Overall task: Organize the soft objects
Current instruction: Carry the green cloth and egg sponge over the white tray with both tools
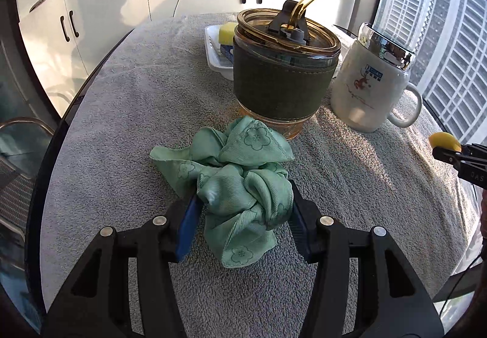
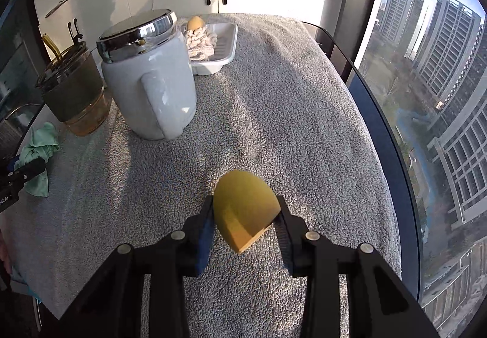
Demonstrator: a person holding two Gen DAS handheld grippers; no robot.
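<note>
My left gripper [image 1: 243,204] is shut on a crumpled green scarf [image 1: 240,173] that rests on the grey towel, just in front of the glass tumbler. My right gripper [image 2: 245,210] is shut on a yellow makeup sponge [image 2: 243,207] and holds it over the towel. That sponge also shows at the right edge of the left wrist view [image 1: 444,141]. A white tray [image 2: 226,45] at the far side holds a cream knitted piece [image 2: 201,41] and a small yellow sponge [image 2: 195,22]. The scarf shows at the left in the right wrist view [image 2: 39,152].
A glass tumbler [image 1: 283,73] with a dark green sleeve and amber straw stands mid-table. A white mug [image 1: 368,82] with a chrome lid stands to its right. The grey towel [image 2: 274,112] covers the round table. A window runs along the right; white cabinets stand behind.
</note>
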